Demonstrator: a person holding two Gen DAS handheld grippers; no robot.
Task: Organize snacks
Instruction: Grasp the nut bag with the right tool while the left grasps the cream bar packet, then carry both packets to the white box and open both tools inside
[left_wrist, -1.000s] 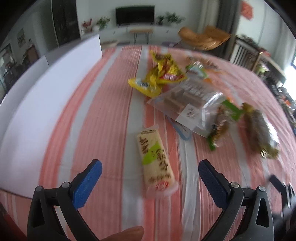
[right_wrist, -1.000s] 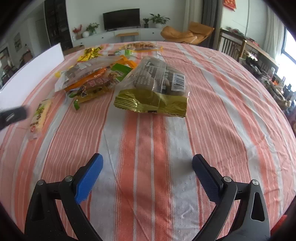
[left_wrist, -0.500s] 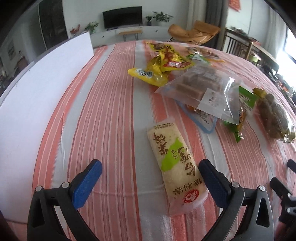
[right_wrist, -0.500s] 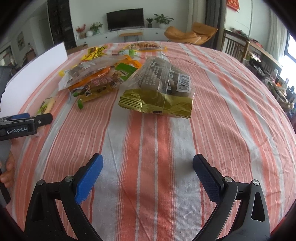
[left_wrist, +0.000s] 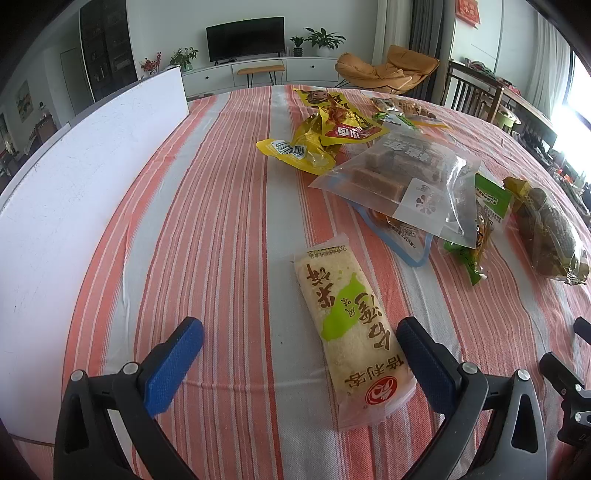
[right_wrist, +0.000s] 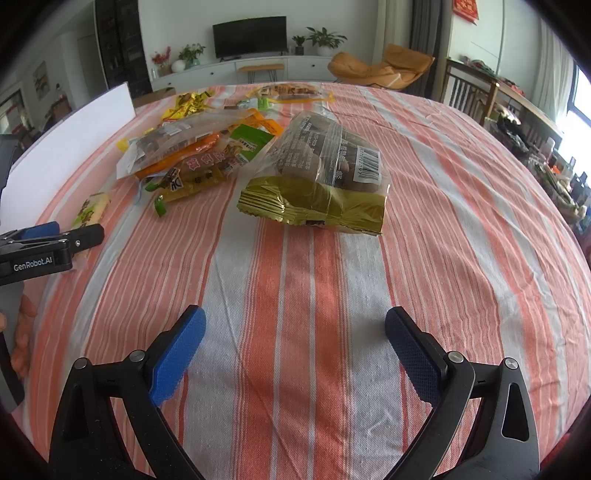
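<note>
The left gripper (left_wrist: 299, 343) hangs low over the near edge of the tabletop (left_wrist: 221, 184), jaws spread wide and empty, with the rice cracker packet (left_wrist: 351, 321) lying between its blue pads, closer to the right one and apparently untouched. The right gripper (right_wrist: 295, 332) is equally wide and empty above bare striped cloth near the same edge, the gold-bottomed bag (right_wrist: 321, 188) well ahead of it. Sorting seems barely begun: the other snacks, a clear zip bag (left_wrist: 402, 181) and yellow packets (left_wrist: 325, 129) among them, lie in a loose heap toward the middle. In the right wrist view, a hand (right_wrist: 22, 332) grips the left tool, held nearly level.
</note>
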